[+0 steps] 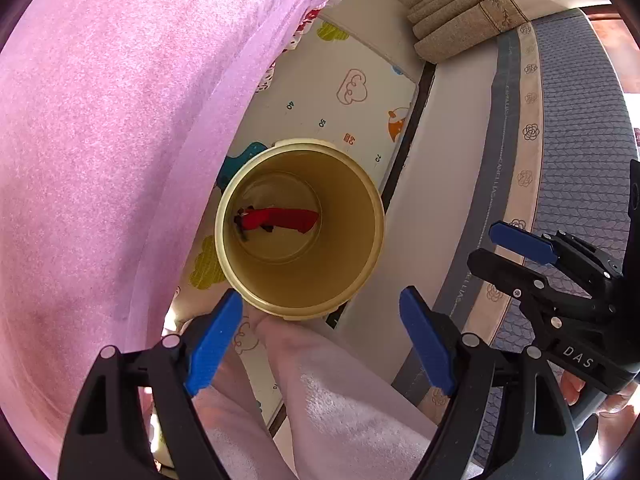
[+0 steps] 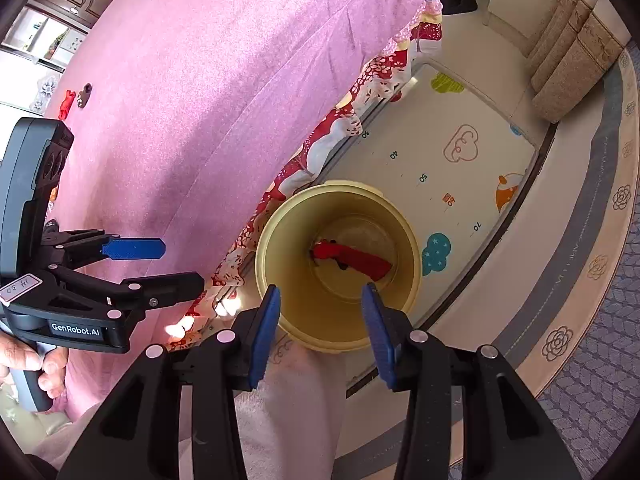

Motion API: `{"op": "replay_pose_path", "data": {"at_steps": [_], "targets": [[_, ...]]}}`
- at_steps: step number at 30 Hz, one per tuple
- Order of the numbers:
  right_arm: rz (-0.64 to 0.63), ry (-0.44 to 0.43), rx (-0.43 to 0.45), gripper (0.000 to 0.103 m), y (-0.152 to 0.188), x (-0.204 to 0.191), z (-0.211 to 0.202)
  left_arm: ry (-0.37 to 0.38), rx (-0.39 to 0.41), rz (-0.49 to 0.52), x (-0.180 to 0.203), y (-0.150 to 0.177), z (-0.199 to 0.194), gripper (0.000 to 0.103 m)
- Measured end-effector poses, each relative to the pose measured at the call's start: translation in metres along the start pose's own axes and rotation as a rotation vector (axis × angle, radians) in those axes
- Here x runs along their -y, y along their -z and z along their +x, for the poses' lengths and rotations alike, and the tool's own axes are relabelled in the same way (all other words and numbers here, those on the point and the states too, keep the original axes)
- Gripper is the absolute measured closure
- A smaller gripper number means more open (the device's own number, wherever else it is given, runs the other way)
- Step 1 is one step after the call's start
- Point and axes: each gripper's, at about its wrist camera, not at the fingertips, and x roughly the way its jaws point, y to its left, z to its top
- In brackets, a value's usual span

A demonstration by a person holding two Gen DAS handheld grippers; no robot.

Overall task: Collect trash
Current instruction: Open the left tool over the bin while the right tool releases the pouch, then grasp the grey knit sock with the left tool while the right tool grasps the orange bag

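Note:
A yellow waste bin (image 1: 352,216) stands on the floor beside the bed, seen from above in both wrist views. A red wrapper (image 1: 286,218) with a small dark scrap lies on its bottom. My left gripper (image 1: 320,296) hangs open over the bin's near rim, nothing between its blue pads. My right gripper (image 2: 322,290) is open above the same bin (image 2: 404,248), also empty, with the red wrapper (image 2: 352,260) below it. Each gripper shows in the other's view: the right gripper (image 1: 486,244) and the left gripper (image 2: 182,264). A red scrap (image 2: 66,104) and a brown scrap (image 2: 85,94) lie far off on the bed.
A pink bedspread (image 2: 192,80) fills the left side, with a floral sheet edge (image 2: 320,148) hanging by the bin. The bin stands on a cartoon play mat (image 2: 460,152). A grey patterned mattress (image 1: 576,120) lies to the right. A person's pale-trousered leg (image 1: 340,400) is below the grippers.

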Motion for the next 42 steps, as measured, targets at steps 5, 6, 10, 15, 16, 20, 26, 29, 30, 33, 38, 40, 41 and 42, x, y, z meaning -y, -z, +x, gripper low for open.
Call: {"op": "replay_pose_path", "data": {"at_steps": [5, 6, 10, 15, 16, 20, 26, 29, 30, 33, 38, 40, 41, 42], "targets": [[-0.021, 0.013, 0.009, 0.063, -0.006, -0.008, -0.009, 0.017, 0.041, -0.020, -0.008, 0.000, -0.017, 0.023], [-0.032, 0.013, 0.011, 0.063, -0.008, -0.012, -0.011, 0.021, 0.053, -0.028, -0.010, 0.000, -0.021, 0.023], [-0.084, 0.013, 0.022, 0.063, -0.021, -0.035, -0.018, 0.035, 0.107, -0.074, -0.025, 0.006, -0.044, 0.023], [-0.187, 0.001, 0.034, 0.063, -0.042, -0.083, -0.023, 0.038, 0.193, -0.157, -0.061, 0.025, -0.081, 0.023], [-0.211, -0.002, 0.037, 0.063, -0.046, -0.095, -0.023, 0.038, 0.212, -0.183, -0.070, 0.030, -0.089, 0.023], [-0.323, -0.028, 0.041, 0.063, -0.062, -0.151, -0.022, 0.029, 0.297, -0.293, -0.117, 0.057, -0.125, 0.023], [-0.496, -0.092, 0.037, 0.063, -0.076, -0.251, -0.015, -0.007, 0.422, -0.491, -0.199, 0.114, -0.176, 0.023], [-0.579, -0.118, 0.026, 0.063, -0.077, -0.303, -0.008, -0.025, 0.471, -0.593, -0.241, 0.146, -0.196, 0.023], [-0.603, -0.126, 0.021, 0.063, -0.077, -0.320, -0.005, -0.029, 0.485, -0.622, -0.254, 0.155, -0.201, 0.023], [-0.670, -0.142, 0.011, 0.063, -0.076, -0.366, 0.002, -0.036, 0.524, -0.693, -0.287, 0.180, -0.216, 0.023], [-0.748, -0.152, 0.000, 0.063, -0.072, -0.427, 0.014, -0.030, 0.568, -0.771, -0.330, 0.219, -0.229, 0.023], [-0.773, -0.152, -0.006, 0.063, -0.070, -0.446, 0.020, -0.030, 0.577, -0.793, -0.344, 0.227, -0.231, 0.023], [-0.783, -0.152, -0.007, 0.063, -0.069, -0.455, 0.023, -0.034, 0.580, -0.803, -0.351, 0.232, -0.232, 0.023], [-0.792, -0.149, -0.008, 0.063, -0.069, -0.464, 0.027, -0.035, 0.583, -0.813, -0.358, 0.237, -0.232, 0.023]]}}
